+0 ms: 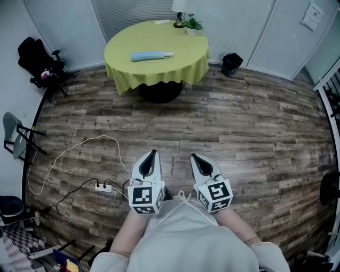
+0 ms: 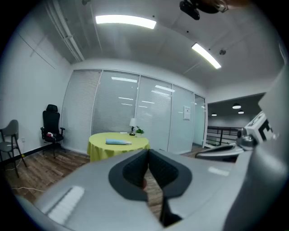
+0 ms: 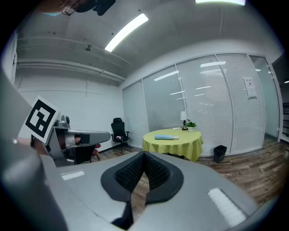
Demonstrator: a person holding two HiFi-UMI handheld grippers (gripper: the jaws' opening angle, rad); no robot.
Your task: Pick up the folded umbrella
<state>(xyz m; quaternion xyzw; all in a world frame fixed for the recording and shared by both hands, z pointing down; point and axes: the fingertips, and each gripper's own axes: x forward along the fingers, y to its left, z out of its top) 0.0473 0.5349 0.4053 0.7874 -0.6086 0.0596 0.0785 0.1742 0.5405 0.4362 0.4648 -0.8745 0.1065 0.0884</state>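
A folded light-blue umbrella (image 1: 152, 56) lies on a round table with a yellow-green cloth (image 1: 122, 66) far ahead across the wooden floor. It shows small in the left gripper view (image 2: 118, 142) and the right gripper view (image 3: 170, 136). My left gripper (image 1: 154, 152) and right gripper (image 1: 193, 156) hang side by side close to my body, both pointing at the table and far from it. Each has its jaws closed tip to tip with nothing between them.
A lamp (image 1: 179, 11) and a small potted plant (image 1: 192, 24) stand at the table's far edge. A black bin (image 1: 231, 64) sits right of the table, a black office chair (image 1: 40, 66) at left. A power strip with cables (image 1: 103, 187) lies on the floor near my left.
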